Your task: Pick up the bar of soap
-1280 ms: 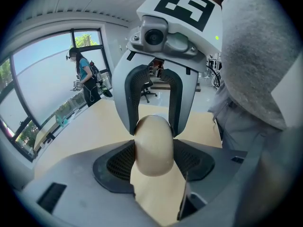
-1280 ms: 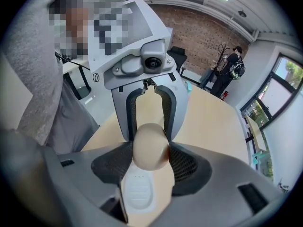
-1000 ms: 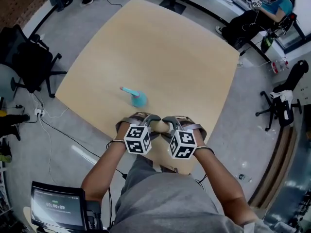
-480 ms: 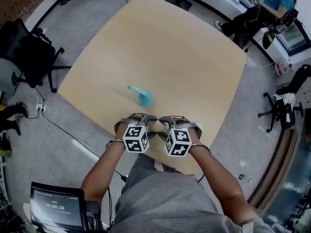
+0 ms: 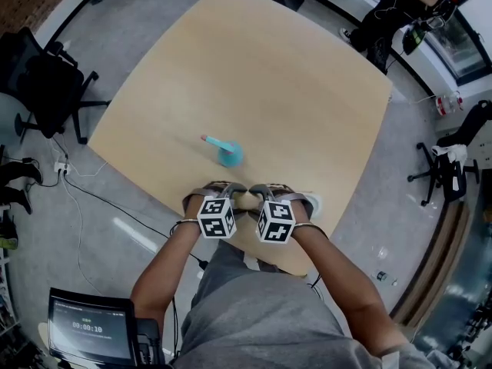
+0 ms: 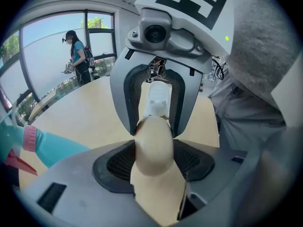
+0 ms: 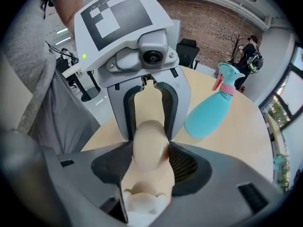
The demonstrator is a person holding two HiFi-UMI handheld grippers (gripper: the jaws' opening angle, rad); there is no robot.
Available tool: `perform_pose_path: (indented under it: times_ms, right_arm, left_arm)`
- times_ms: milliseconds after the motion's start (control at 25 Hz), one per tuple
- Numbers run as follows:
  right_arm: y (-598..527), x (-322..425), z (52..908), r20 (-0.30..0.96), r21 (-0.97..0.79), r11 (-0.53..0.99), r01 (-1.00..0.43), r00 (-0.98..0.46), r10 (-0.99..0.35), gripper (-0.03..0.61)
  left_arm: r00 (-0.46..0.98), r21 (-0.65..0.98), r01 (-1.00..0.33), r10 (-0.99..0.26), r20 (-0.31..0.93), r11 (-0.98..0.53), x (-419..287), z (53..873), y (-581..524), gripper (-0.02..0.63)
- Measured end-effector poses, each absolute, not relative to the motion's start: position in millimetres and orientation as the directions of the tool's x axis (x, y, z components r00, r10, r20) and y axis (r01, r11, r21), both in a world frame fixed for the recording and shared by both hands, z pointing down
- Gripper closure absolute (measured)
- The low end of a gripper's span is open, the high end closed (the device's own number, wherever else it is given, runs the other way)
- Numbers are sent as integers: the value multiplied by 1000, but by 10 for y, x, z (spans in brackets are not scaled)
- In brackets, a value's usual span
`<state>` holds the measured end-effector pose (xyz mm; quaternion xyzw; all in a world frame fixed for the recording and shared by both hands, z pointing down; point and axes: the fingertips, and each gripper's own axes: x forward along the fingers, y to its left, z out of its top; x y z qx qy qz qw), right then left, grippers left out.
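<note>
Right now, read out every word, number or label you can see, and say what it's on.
"00:00:10", on the screen at the head view's lower left; the line above it is too small to read.
The marker cubes carry black-and-white patterns only, no letters.
No print shows on the bar of soap or the spray bottle.

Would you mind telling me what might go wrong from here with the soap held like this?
The bar of soap is rounded and smooth, pinched from opposite ends by the left gripper and right gripper; uneven pulling may squirt it out. It is close to the table's edge, so a slip could send it to the floor.
</note>
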<state>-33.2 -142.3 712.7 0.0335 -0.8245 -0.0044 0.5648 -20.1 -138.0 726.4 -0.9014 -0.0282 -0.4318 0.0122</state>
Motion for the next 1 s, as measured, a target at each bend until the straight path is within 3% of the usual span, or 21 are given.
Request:
perform_pose_path:
  times_ms: [1000]
  right_arm:
    - [-1282, -287, 7632, 963, -22, 997, -67, -271, 3, 337]
  left_arm:
    - [614, 71, 45, 84, 785, -996, -177, 7721, -1227, 359]
